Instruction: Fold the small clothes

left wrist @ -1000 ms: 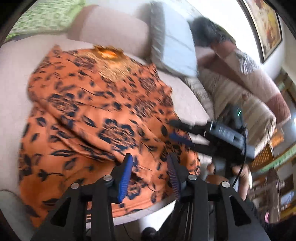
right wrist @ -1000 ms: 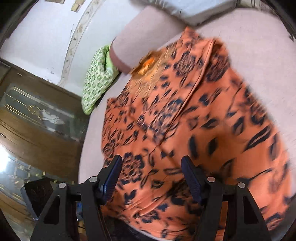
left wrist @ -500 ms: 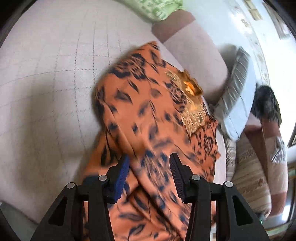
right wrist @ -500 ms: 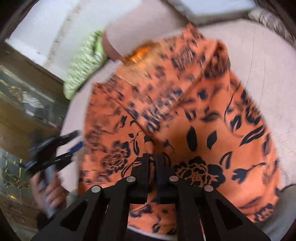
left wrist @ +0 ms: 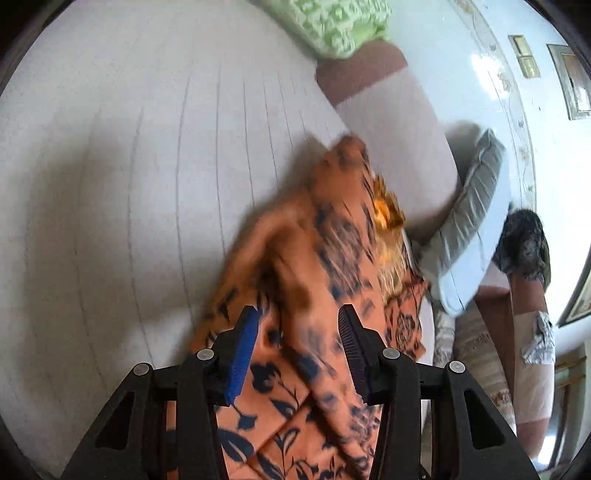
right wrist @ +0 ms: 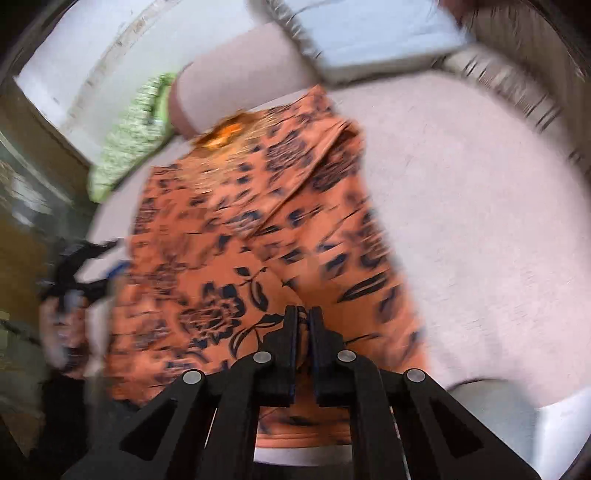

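An orange garment with a dark blue flower print (left wrist: 332, 258) lies on a pale quilted surface (left wrist: 129, 184), its gold-embroidered neck toward the bolster. My right gripper (right wrist: 303, 314) is shut on a pinch of the garment (right wrist: 258, 221) close to its near hem, and a ridge of cloth rises from there. My left gripper (left wrist: 295, 332) hovers over the garment's near left part with its jaws apart; blurred cloth shows between the fingers, but the pads do not press on it. The right wrist view shows the left gripper (right wrist: 92, 266) at the garment's left edge, held by a hand.
A pale bolster (left wrist: 399, 129) lies behind the garment, with a green patterned pillow (left wrist: 332, 22) and a grey-white cushion (left wrist: 469, 229) beside it. A person's dark hair (left wrist: 524, 240) and striped bedding are at the right. The quilted surface (right wrist: 480, 221) stretches wide to the garment's right.
My right gripper went from open to shut on the cloth and rose a little, pulling up a ridge. My left gripper swung round to the garment's left side, rolled and sank closer to it.
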A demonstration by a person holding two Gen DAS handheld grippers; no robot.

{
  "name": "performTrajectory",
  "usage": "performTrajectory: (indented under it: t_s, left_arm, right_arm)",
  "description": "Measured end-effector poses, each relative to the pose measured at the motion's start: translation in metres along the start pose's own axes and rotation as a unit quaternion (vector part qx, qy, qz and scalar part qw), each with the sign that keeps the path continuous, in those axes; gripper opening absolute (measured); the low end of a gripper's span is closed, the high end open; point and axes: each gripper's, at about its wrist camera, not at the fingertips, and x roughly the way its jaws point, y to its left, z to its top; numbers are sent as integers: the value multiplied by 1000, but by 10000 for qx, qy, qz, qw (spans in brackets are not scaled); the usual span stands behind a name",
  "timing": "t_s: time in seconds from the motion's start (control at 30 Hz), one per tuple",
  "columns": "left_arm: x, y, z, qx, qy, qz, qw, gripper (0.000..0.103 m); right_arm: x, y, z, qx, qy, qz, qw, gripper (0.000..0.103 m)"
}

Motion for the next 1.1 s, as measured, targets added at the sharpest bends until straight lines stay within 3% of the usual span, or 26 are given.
performTrajectory:
  t_s: [0.03, 0.1, 0.2, 0.27, 0.3, 0.33, 0.4, 0.43, 0.47, 0.57, 0.63, 0.7, 0.77, 0.87, 0.9, 0.93, 0.97, 1.0, 1.1]
  left_arm:
    - [1, 0, 3, 41, -17, -4, 10000, 44]
    - [7, 1, 9, -18, 66, -68, 10000, 44]
    - [16, 3, 14, -86, 169, -207, 9996, 44]
    - [24, 9, 21, -192, 157, -198, 9995, 44]
    - [29, 13, 25, -308, 155, -276, 9990, 44]
    - [35, 18, 31, -443, 169, -429, 9980, 44]
    - [48, 21, 38, -558, 241, -508, 9969, 44]
    - [52, 24, 41, -627, 237, -565, 9962, 44]
    - [57, 26, 43, -672, 223, -659, 9953, 44]
    - [68, 32, 44, -819, 301, -777, 9932, 37]
    - [72, 37, 43, -983, 377, -884, 9905, 36]
    - [71, 42, 39, -1107, 317, -1017, 9881, 36]
    - [76, 42, 38, -1016, 214, -926, 9903, 37]
    - [89, 42, 44, -1110, 349, -931, 9888, 37]
    - [89, 41, 45, -1090, 356, -943, 9889, 37]
    - [89, 40, 46, -1084, 383, -994, 9884, 35]
    - [89, 41, 48, -1095, 411, -1055, 9875, 17]
    - [87, 41, 49, -1077, 368, -1047, 9880, 4]
    - [62, 40, 57, -1045, -94, -1194, 9873, 4]
  right_arm:
    - [16, -4, 1, -101, 267, -354, 9990, 6]
    - [25, -7, 4, -37, 586, -150, 9982, 7]
    - [-8, 15, 17, -355, -130, -125, 9992, 24]
    - [-29, 39, 36, -560, -589, 325, 9962, 70]
    - [-31, 53, 46, -733, -636, 627, 9933, 72]
    - [-28, 64, 54, -924, -586, 716, 9914, 68]
    - [-33, 102, 78, -1437, -814, 416, 9854, 66]
    - [-39, 116, 91, -1548, -1036, 473, 9814, 70]
    - [-36, 134, 110, -1606, -1000, 858, 9782, 70]
    - [7, 177, 156, -1644, -420, 1622, 9721, 68]
    - [39, 204, 179, -1653, -175, 1825, 9690, 71]
    - [97, 237, 210, -1381, 386, 2061, 9680, 66]
    - [137, 267, 230, -1326, 683, 2020, 9680, 67]
    - [202, 304, 246, -1370, 1117, 1586, 9714, 64]
    - [216, 307, 247, -1336, 1248, 1531, 9712, 58]
    - [237, 313, 246, -1283, 1477, 1451, 9699, 40]
    - [246, 319, 243, -1343, 1676, 1431, 9661, 17]
    - [248, 325, 241, -1464, 1673, 1314, 9661, 3]
    - [220, 329, 244, -1527, 1202, 1460, 9700, 3]
